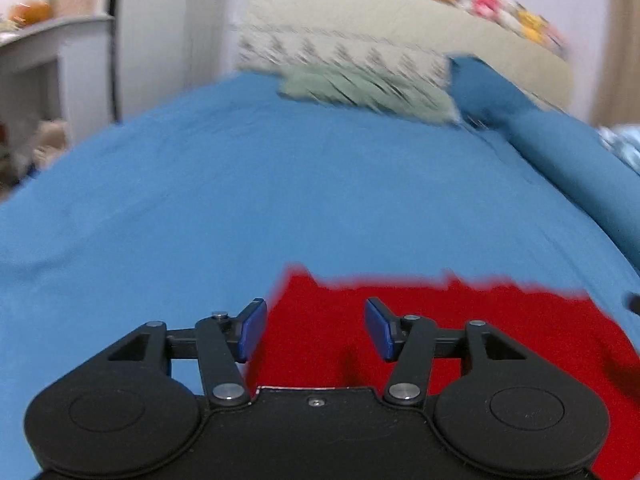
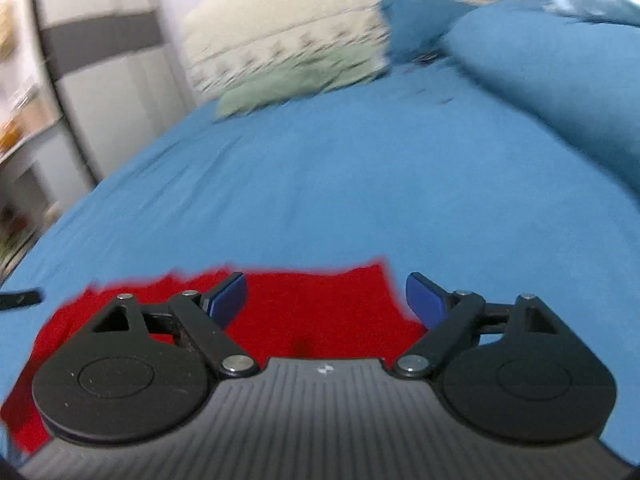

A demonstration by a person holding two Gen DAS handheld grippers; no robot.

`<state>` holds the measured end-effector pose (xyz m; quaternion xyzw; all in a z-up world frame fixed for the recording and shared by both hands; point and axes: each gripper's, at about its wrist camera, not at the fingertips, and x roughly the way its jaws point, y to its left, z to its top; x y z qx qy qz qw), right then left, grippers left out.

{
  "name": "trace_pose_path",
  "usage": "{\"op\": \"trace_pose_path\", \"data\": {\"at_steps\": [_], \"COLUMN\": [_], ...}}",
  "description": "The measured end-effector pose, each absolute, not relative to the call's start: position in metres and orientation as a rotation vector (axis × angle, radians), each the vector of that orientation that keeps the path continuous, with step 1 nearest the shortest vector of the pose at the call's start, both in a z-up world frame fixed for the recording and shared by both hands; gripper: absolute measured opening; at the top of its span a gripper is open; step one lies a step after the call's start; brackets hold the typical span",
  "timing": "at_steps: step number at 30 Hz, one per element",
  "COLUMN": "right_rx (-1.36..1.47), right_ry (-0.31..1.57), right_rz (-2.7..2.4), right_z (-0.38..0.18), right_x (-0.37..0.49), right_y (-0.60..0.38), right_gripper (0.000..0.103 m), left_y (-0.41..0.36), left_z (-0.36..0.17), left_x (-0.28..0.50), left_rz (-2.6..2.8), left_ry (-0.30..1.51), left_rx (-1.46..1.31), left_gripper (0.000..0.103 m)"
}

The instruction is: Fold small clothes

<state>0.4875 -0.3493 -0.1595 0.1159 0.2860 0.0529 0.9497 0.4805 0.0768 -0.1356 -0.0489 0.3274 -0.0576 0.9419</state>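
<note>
A red garment (image 1: 460, 320) lies flat on the blue bedsheet (image 1: 280, 200). In the left wrist view my left gripper (image 1: 316, 328) is open above the garment's left edge, nothing between its blue pads. In the right wrist view the same red garment (image 2: 312, 308) lies under my right gripper (image 2: 325, 298), which is open and empty over the garment's right edge. The tip of the left gripper (image 2: 20, 298) shows at the left edge of that view. The tip of the right gripper (image 1: 634, 302) shows at the right edge of the left wrist view.
A pale green folded cloth (image 1: 368, 92) and a cream patterned pillow (image 1: 344, 40) lie at the head of the bed. A blue bolster or duvet (image 2: 552, 80) runs along the right. A grey cabinet (image 2: 104, 60) and shelves (image 1: 52, 48) stand to the left of the bed.
</note>
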Motion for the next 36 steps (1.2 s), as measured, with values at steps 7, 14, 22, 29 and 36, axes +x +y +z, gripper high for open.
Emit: {"op": "trace_pose_path", "data": {"at_steps": [7,14,22,29,36], "right_rx": [0.254,0.270,0.243,0.161,0.148], "right_ry": [0.726,0.694,0.612,0.625,0.746], "right_rz": [0.040,0.014,0.037,0.009,0.009], "right_z": [-0.208,-0.183,-0.112,-0.061,-0.098], "right_x": [0.489,0.482,0.394,0.336,0.315], "right_y": [-0.354,-0.356,-0.376,-0.391,-0.390], "right_gripper": [0.099,0.099,0.100,0.102,0.102], "left_y": [0.070,0.063,0.030,-0.016,-0.046], "left_z": [-0.182,-0.164,-0.091,-0.067,-0.109], "left_x": [0.464,0.460,0.408,0.357,0.358], "left_rz": [-0.142,-0.109,-0.133,-0.190,-0.253], "left_ry": [0.757,0.794,0.682,0.629,0.739], "left_rx": [-0.059,-0.034,0.077,0.102,0.050], "left_gripper": [0.059,0.059,0.079,0.096,0.096]}}
